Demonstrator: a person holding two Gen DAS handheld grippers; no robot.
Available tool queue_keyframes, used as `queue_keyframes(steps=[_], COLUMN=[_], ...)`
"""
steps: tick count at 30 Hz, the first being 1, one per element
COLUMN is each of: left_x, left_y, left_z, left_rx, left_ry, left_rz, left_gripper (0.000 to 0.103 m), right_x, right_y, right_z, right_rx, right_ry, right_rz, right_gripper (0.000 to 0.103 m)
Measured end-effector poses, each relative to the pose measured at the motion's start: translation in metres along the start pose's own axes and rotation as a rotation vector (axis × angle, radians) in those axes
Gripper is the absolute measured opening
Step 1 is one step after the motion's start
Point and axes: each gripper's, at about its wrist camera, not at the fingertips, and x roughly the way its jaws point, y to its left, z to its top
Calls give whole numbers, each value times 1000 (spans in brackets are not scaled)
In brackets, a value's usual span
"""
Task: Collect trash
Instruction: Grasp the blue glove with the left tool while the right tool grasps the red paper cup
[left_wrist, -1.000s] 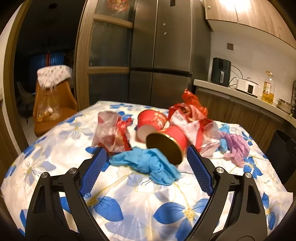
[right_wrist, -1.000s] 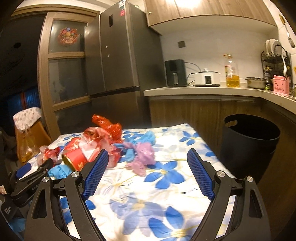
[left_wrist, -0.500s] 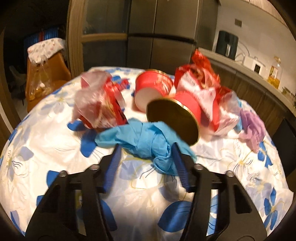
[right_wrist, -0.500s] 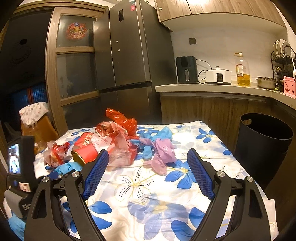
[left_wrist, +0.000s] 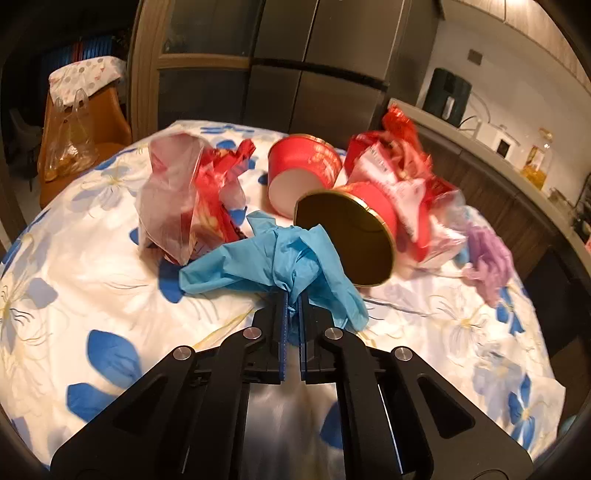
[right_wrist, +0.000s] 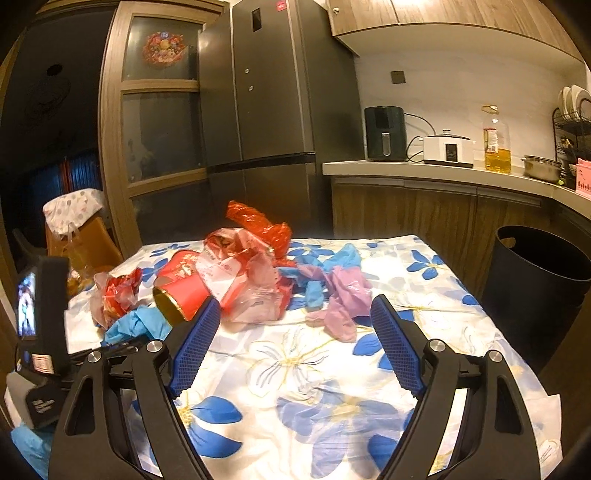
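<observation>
Behind everything, the kitchen is sitting dim and warm, with the black bin (right_wrist: 535, 291) standing off the right edge of the flower-patterned counter (right_wrist: 295, 373), well apart from the trash heaped at its far left. Red cups (left_wrist: 306, 173), crinkled wrappers (left_wrist: 192, 199) and a purple glove (right_wrist: 343, 299) are lying there untouched. Your right gripper (right_wrist: 291, 347) is closing slightly, its jaws wide with nothing between them, short of that purple glove. Your left gripper (left_wrist: 291, 314), wide open a second ago, is now pinching a bunched fold of the blue glove (left_wrist: 273, 266), which is resting on the cloth beside the gold-rimmed cup (left_wrist: 351, 236): your first piece is secured and ready to carry to the bin.
</observation>
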Motion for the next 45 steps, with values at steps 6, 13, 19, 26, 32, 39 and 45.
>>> queue_keyframes(steps=[6, 13, 19, 26, 32, 39, 45], left_x=[-44, -84, -94, -92, -92, -93, -98], left_y=[14, 37, 50, 54, 54, 50, 41], left_z=[-5, 2, 10, 12, 12, 13, 11], left_rx=[-9, -22, -42, -41, -40, -37, -26], left_ry=[-69, -159, -191, -183, -179, -178, -184], left_rz=[-71, -86, -69, -62, -64, -72, -82], left_gripper=[3, 3, 3, 3, 3, 3, 3], right_x=[17, 50, 80, 104, 105, 87, 57], right_y=[29, 74, 103, 108, 103, 89, 70], right_z=[-4, -7, -12, -16, -16, -11, -7], right_rx=[-54, -138, -220, -240, -228, -188, -145], right_ry=[28, 64, 130, 217, 229, 201, 174], right_rz=[54, 114, 97, 71, 73, 97, 127], right_gripper=[69, 60, 55, 35, 11, 4, 4])
